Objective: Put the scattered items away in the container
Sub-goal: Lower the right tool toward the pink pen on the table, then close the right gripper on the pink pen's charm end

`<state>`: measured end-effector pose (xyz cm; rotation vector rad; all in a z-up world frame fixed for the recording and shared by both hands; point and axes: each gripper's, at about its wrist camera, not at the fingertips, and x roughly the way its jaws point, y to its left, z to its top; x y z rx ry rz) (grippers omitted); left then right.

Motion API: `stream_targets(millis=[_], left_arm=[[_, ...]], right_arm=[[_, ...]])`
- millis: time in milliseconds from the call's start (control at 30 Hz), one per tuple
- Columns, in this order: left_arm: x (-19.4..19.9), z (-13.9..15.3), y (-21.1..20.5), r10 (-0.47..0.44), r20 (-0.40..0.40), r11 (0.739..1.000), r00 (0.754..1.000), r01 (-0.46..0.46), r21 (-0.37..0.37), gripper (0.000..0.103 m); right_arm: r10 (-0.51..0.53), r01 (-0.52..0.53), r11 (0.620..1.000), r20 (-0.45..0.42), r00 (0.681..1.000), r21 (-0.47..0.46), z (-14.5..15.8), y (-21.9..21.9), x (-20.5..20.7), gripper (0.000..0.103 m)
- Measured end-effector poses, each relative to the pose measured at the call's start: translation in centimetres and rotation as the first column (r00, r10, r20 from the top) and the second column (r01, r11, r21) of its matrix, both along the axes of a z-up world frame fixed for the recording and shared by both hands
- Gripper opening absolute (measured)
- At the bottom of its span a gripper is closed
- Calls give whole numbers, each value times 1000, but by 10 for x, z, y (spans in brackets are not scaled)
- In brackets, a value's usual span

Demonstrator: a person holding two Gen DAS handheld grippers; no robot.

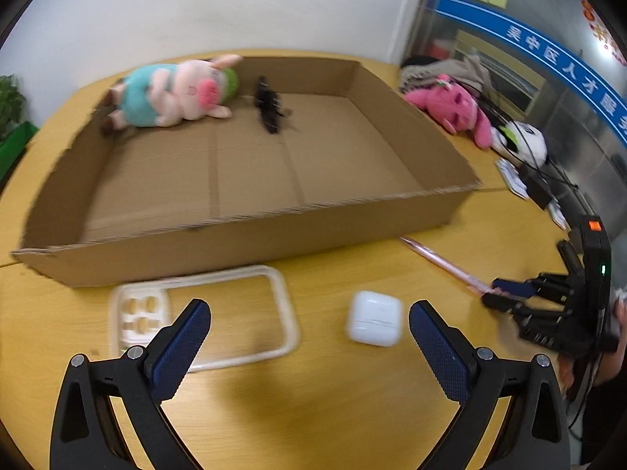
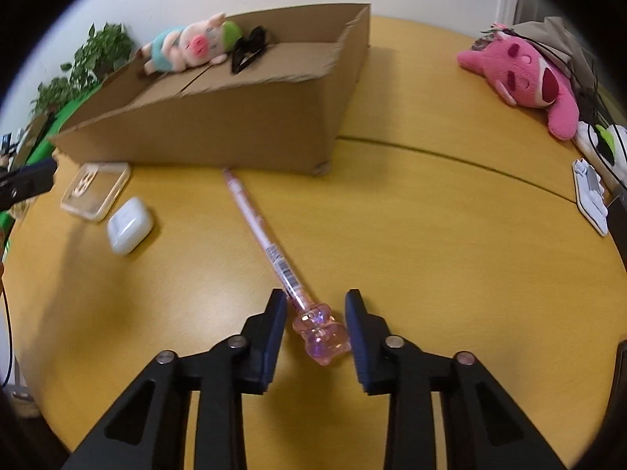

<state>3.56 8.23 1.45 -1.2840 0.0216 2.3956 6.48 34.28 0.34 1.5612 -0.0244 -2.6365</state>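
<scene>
A shallow cardboard box [image 1: 274, 235] [image 2: 235, 129] holds a pig plush [image 1: 176, 94] [image 2: 188, 45] and a black hair clip [image 1: 268, 105] [image 2: 249, 53]. In front of it on the yellow table lie a clear phone case [image 1: 235, 313] [image 2: 96, 190], a white earbud case [image 1: 374, 318] [image 2: 129, 225] and a pink pen [image 2: 270, 243] [image 1: 443, 264]. My left gripper [image 1: 309, 313] is open low over the table, the earbud case just ahead near its right finger. My right gripper [image 2: 315, 299] [image 1: 493, 293] straddles the pen's bear-shaped end, with its pads narrowly apart from it.
A pink plush [image 1: 450, 109] [image 2: 525, 74] and a white plush [image 1: 525, 145] lie at the table's far right among black cables and a small white-framed item [image 2: 591, 199]. A leafy plant [image 2: 86, 62] stands behind the box at left. A seam [image 2: 450, 152] crosses the tabletop.
</scene>
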Motion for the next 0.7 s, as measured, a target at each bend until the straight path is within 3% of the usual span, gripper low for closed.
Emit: stream_targets(millis=[133,233,400,467,500,567,600,700], left_arm=[[-2,-6,41,-74,98,996,992,69,56,102],[0,-14,79,-164,174,984,971,149,93,101],[2,-32,135,-230,275,973,934,211,96,91],[1,-40,150,-246,308,968,919,219,120,82],[-1,-45,158,-243,322,969,915,216,116,71],[0,-46,172,-239,298,971,924,223,87,63],[0,-47,178,-252,298,968,921,238,84,55],[1,-51,191,-277,334,961,901,262,90,17]], right_arm=[[-57,57,998,-5,998,0,-1,-15,22,24],[-119,117,990,-13,993,-73,-1,-14,38,20],[-199,193,969,-26,980,-152,-2,-8,61,20],[-211,203,966,-30,977,-163,-2,-8,67,20],[-211,203,965,-33,977,-166,-2,-9,68,20],[-200,187,964,-48,979,-188,-3,-11,75,20],[-196,181,963,-56,979,-202,-4,-11,77,20],[-191,170,957,-71,979,-235,-5,-11,82,20]])
